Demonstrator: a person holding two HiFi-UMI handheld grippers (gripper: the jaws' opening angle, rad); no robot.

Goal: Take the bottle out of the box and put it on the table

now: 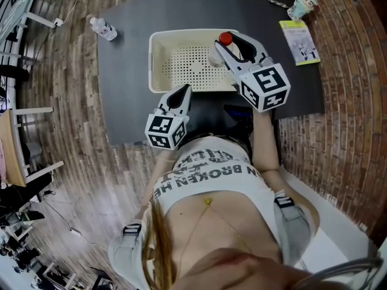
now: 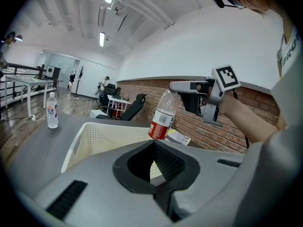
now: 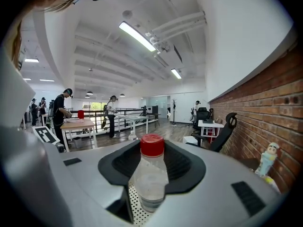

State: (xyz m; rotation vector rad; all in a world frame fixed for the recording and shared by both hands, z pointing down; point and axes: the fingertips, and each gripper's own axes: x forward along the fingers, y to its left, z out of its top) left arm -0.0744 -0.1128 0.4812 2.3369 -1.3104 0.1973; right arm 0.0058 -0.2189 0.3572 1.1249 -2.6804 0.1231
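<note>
The clear plastic bottle with a red cap and red label (image 1: 216,56) hangs tilted, cap uppermost, over the far right corner of the cream perforated plastic box (image 1: 154,65). The right hand-held gripper (image 1: 228,40) is clamped on its upper part, just below the cap, one jaw on each side. In the right gripper view the bottle (image 3: 150,174) fills the gap between the dark pads, with the box's dotted floor showing below it. From the left gripper view the bottle (image 2: 163,115) has its base over the far rim of the box (image 2: 90,136).

The left hand-held gripper (image 1: 184,89) sits at the near edge of the box, pointing towards it, its jaws a little apart with nothing between them.

The box stands in the middle of a dark grey desk (image 1: 127,89). At the far left of the desk a second clear water bottle (image 1: 104,28) stands alone, well apart from the box. At the far right lie a yellow-green leaflet (image 1: 299,41) and, just beyond it, a small pale figurine (image 1: 302,6), next to a red brick wall (image 1: 351,71).
</note>
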